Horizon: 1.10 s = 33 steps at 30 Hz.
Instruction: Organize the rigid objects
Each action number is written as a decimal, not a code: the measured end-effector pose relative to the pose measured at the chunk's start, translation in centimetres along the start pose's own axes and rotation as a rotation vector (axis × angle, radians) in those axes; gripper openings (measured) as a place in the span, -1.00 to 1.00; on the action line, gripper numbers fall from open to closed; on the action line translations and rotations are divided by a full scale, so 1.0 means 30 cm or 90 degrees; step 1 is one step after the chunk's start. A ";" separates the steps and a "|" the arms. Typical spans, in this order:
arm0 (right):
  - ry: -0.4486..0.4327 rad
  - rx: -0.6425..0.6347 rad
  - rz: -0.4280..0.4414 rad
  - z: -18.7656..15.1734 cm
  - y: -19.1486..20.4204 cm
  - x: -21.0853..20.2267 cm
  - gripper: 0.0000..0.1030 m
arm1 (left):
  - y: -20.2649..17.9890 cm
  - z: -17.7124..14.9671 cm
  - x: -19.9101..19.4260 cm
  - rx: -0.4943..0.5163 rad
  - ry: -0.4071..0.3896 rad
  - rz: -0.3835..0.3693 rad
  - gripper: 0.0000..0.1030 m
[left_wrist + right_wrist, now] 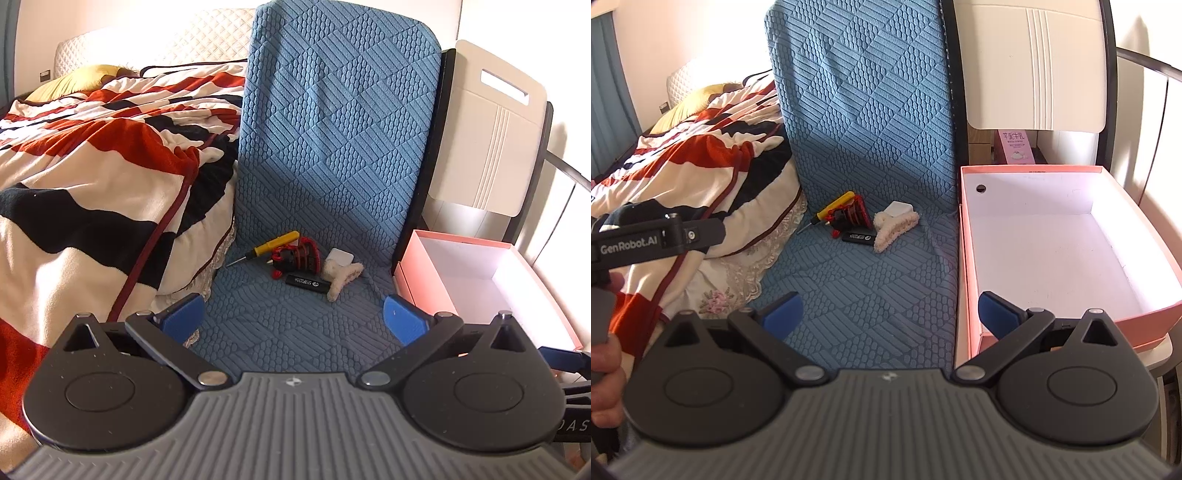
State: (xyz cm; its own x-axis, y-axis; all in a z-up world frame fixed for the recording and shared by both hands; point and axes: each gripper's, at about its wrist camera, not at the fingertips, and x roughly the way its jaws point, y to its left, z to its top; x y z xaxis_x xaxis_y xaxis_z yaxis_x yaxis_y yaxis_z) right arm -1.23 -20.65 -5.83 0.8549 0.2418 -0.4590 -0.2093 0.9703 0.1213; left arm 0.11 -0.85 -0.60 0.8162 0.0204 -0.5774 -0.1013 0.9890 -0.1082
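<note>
1. Holding both tools low over the blue chair cover (332, 147), you have the left gripper (293, 321) with its fingers spread wide apart and nothing between them.
2. Your right gripper (890, 314) is likewise spread wide and empty, its right blue pad over the near wall of the pink box (971, 221).
3. That box sits just right of the chair cover, with nothing inside.
4. Farther back on the cover's seat, the items cluster: a black stick (308, 283), a fuzzy cream hair claw (341, 277), a white square block (340, 257), a red-and-black tool (295, 256) and a yellow screwdriver (275, 244).
5. Left of the cover lies a striped blanket (92, 166).
</note>
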 end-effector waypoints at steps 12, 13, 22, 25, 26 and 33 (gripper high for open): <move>0.005 0.001 0.004 -0.003 0.006 0.007 1.00 | 0.004 0.006 0.005 -0.011 0.004 -0.018 1.00; 0.005 0.001 0.004 -0.003 0.006 0.007 1.00 | 0.004 0.006 0.005 -0.012 0.005 -0.017 1.00; 0.007 -0.007 0.009 0.000 0.012 0.006 1.00 | 0.009 0.010 0.006 -0.013 0.004 -0.014 1.00; 0.008 -0.008 0.009 0.000 0.014 0.008 1.00 | 0.009 0.011 0.007 -0.013 0.005 -0.014 1.00; 0.008 -0.008 0.010 0.000 0.014 0.007 1.00 | 0.009 0.012 0.007 -0.013 0.005 -0.014 1.00; 0.008 -0.009 0.012 0.002 0.016 0.010 1.00 | 0.009 0.013 0.008 -0.013 0.005 -0.014 1.00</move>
State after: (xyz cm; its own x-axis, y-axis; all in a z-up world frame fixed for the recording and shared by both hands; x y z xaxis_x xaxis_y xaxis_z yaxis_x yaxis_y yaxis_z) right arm -1.05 -20.13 -5.86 0.8446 0.2599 -0.4682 -0.2323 0.9656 0.1170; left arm 0.52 -0.52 -0.44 0.8142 -0.0026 -0.5805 -0.0948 0.9860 -0.1374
